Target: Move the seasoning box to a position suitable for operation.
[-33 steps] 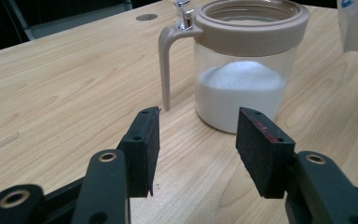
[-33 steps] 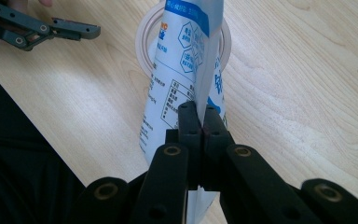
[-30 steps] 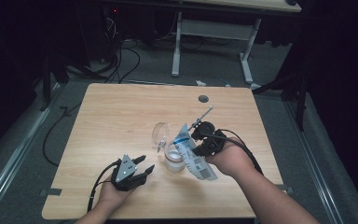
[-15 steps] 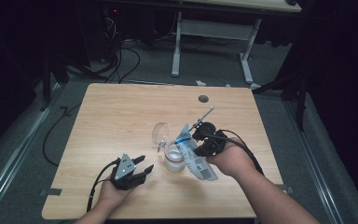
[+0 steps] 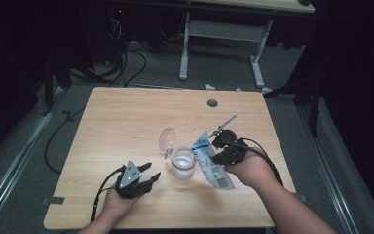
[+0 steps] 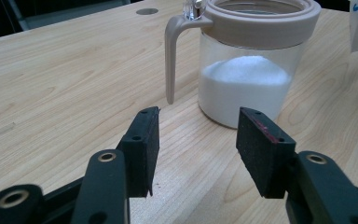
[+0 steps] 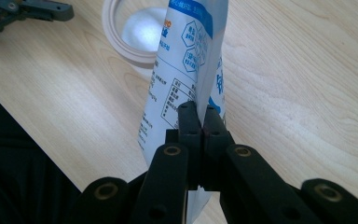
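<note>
A clear glass jar [image 5: 183, 164] [image 6: 250, 74] with a beige rim and a flipped-up lid [image 5: 167, 140] stands mid-table, about half full of white powder. My right gripper [image 5: 220, 152] [image 7: 202, 114] is shut on a white-and-blue plastic bag [image 5: 212, 161] [image 7: 186, 60], held tilted just right of the jar's mouth [image 7: 133, 30]. Low on the table, left of the jar, my left gripper [image 5: 149, 176] [image 6: 197, 140] rests open with nothing between its pads, pointing at the jar.
The wooden table [image 5: 121, 122] has a round cable hole [image 5: 212, 103] near its far edge. Cables lie on the floor beyond, beside a white desk frame [image 5: 221, 31]. The table's near edge runs just behind both hands.
</note>
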Demonstrator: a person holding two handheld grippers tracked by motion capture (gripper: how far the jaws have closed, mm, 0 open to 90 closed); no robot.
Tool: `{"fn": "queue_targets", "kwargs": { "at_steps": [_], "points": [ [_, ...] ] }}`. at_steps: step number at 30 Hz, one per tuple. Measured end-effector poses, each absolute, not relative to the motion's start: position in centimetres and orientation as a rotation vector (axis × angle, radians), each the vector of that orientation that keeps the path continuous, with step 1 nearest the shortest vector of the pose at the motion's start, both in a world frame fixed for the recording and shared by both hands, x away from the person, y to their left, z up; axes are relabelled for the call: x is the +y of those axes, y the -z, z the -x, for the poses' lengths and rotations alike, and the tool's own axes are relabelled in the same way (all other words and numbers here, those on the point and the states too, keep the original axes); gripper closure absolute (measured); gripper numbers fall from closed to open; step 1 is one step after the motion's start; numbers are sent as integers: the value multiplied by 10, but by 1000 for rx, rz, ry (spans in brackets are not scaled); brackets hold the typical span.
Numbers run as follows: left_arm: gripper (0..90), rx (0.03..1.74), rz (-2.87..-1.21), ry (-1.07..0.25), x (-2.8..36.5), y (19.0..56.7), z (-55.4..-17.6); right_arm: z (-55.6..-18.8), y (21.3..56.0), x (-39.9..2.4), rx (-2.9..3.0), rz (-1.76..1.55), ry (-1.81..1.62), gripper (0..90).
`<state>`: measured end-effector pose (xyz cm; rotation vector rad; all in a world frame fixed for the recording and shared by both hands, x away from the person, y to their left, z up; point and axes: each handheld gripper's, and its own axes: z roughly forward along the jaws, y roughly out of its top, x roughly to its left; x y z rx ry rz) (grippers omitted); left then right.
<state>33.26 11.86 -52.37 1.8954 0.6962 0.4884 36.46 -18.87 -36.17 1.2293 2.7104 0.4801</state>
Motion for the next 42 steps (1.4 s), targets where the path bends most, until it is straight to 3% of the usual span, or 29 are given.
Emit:
{"fn": "queue_targets", "kwargs": {
  "at_steps": [28, 42],
  "points": [
    [497, 717, -1901, -486, 120, 525, -334, -365, 382, -260, 2554, -1392, -481, 896],
    [496, 732, -1881, -492, 124, 521, -333, -360, 394, -271, 2439, -1373, -636, 897]
  ]
}}
